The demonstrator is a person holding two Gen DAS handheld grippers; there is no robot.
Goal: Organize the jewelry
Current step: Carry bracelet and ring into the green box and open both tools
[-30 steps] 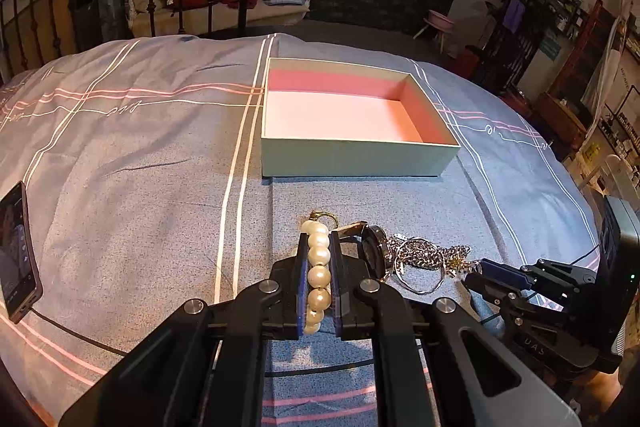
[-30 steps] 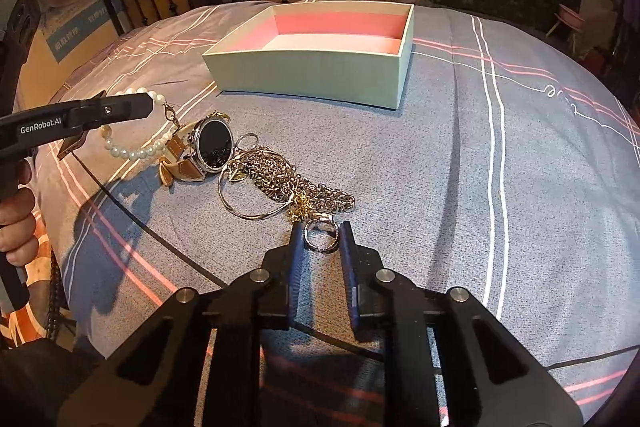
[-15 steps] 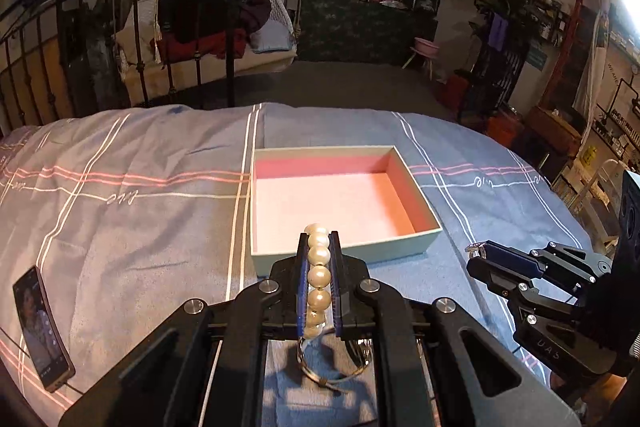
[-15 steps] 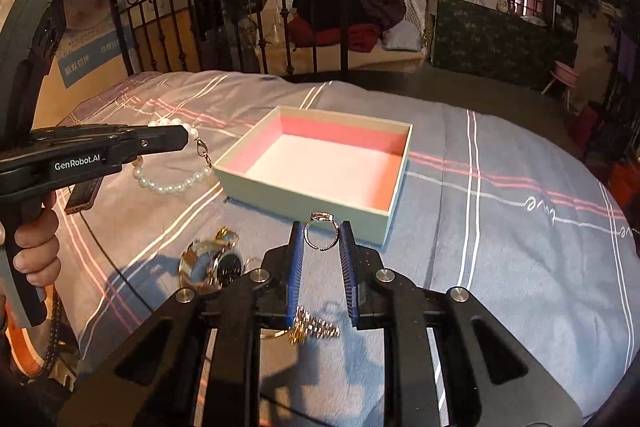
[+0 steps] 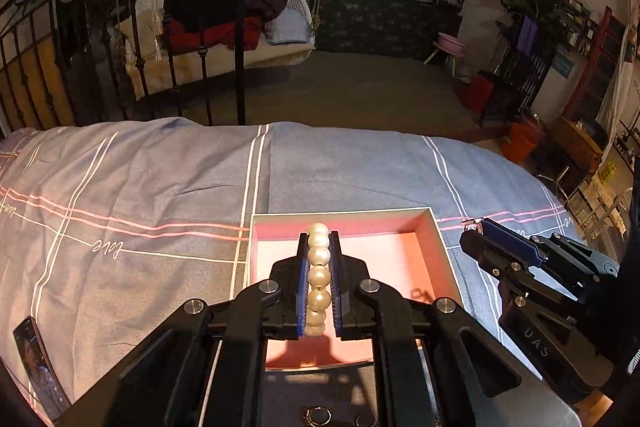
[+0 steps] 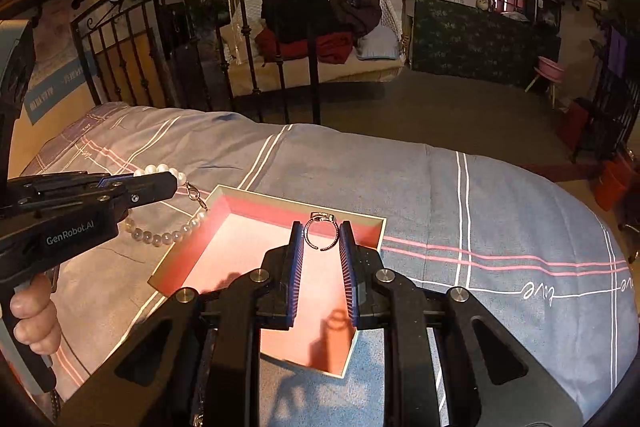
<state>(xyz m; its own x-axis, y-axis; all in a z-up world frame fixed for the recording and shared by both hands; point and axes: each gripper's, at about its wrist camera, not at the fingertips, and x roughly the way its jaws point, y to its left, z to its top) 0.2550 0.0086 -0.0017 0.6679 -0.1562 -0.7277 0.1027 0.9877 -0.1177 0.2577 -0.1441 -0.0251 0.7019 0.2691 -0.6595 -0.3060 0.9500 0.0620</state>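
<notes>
"GenRobot.AI" on the left tool (image 6: 168, 183); "love" on the bedspread (image 5: 160, 167).

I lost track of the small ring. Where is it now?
In the right wrist view the ring is pinched at the tips of the right tool, above the open pink-lined box.

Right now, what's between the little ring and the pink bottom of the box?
Nothing. In the right wrist view the thin metal ring hangs in the right gripper over the pale cardboard box; only its shadow lies below.
</notes>
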